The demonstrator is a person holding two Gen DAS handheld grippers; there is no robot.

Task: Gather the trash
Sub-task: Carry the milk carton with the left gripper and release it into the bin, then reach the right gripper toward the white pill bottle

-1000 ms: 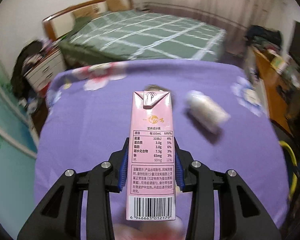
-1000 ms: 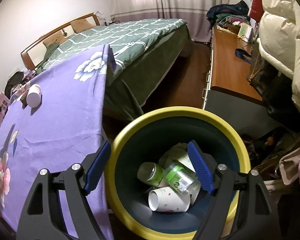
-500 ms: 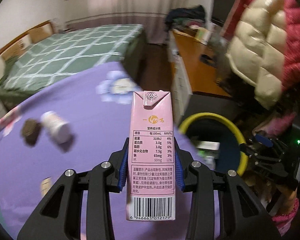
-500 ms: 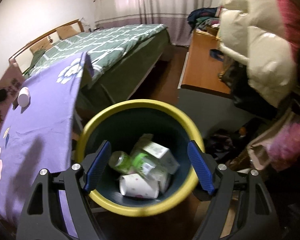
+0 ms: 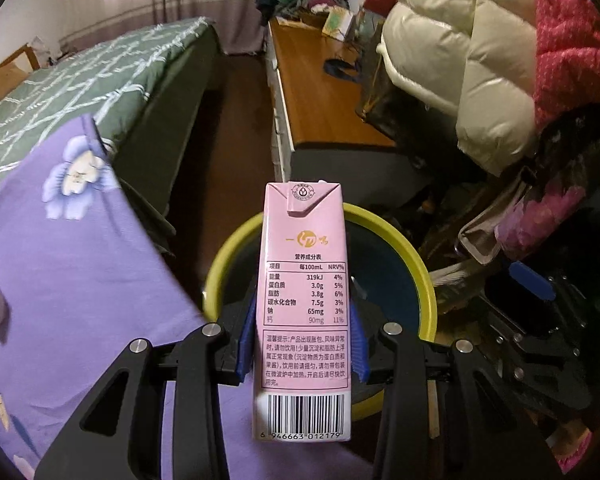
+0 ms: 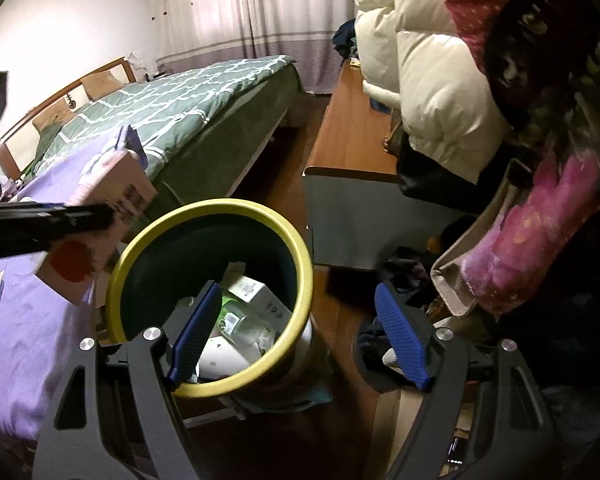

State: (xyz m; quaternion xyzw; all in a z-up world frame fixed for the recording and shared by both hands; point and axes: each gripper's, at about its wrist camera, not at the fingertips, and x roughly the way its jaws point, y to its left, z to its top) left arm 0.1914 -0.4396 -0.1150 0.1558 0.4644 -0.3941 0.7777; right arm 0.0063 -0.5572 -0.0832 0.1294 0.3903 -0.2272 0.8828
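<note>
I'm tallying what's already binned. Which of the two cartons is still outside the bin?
The pink milk carton, clamped in the left gripper beside the yellow-rimmed bin; the white carton already lies inside among the trash.

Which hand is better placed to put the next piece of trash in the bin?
Left: the left gripper grips the pink carton by the yellow-rimmed bin. The right gripper has open, empty jaws.

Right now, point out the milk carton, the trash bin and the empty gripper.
milk carton [image 5: 304, 292], left wrist view, nutrition panel.
trash bin [image 6: 300, 248], right wrist view, yellow rim, far side.
right gripper [image 6: 300, 340], right wrist view, midway between its open jaws.
</note>
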